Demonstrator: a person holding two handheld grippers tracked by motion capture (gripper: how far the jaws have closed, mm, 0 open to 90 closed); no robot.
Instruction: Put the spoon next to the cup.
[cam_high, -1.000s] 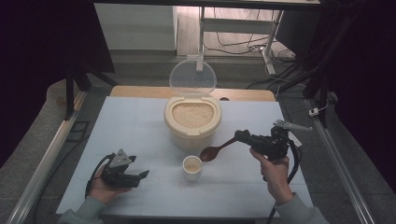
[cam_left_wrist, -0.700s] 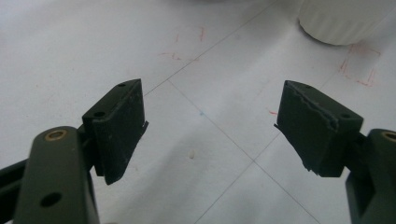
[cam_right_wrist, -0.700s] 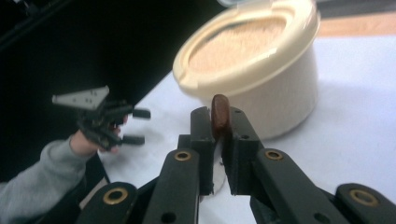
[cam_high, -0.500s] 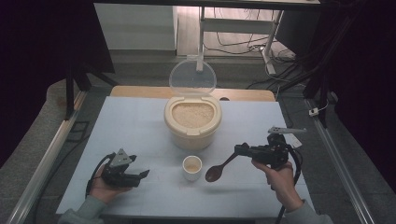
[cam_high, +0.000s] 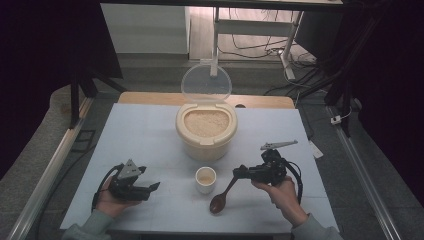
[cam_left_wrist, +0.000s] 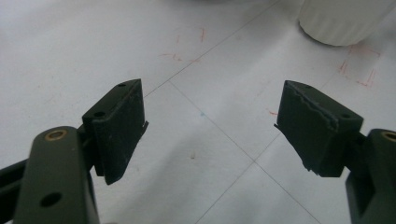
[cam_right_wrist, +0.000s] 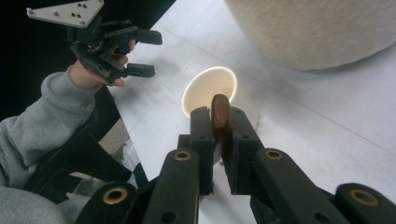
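Note:
A brown wooden spoon (cam_high: 223, 194) slants down from my right gripper (cam_high: 239, 173), which is shut on its handle. Its bowl sits low at the table, just right of and nearer than a small white cup (cam_high: 205, 179). In the right gripper view the jaws of my right gripper (cam_right_wrist: 217, 128) clamp the spoon handle (cam_right_wrist: 220, 108) in front of the cup (cam_right_wrist: 209, 91). A cream container of rice (cam_high: 206, 131) stands behind with its clear lid (cam_high: 206, 82) up. My left gripper (cam_high: 150, 189) rests at the near left, open and empty; the left gripper view has its jaws (cam_left_wrist: 210, 126) wide apart over bare table.
The white table top (cam_high: 140, 135) has free room left and right of the container. The cup's base (cam_left_wrist: 343, 21) lies ahead of the left jaws. The left hand and its gripper (cam_right_wrist: 140, 51) show across the cup. A dark drop lies beyond the table edges.
My right gripper has come down and toward the near edge with the spoon, whose bowl went from beside the container, above the cup, to the table right of the cup. The left gripper stayed put.

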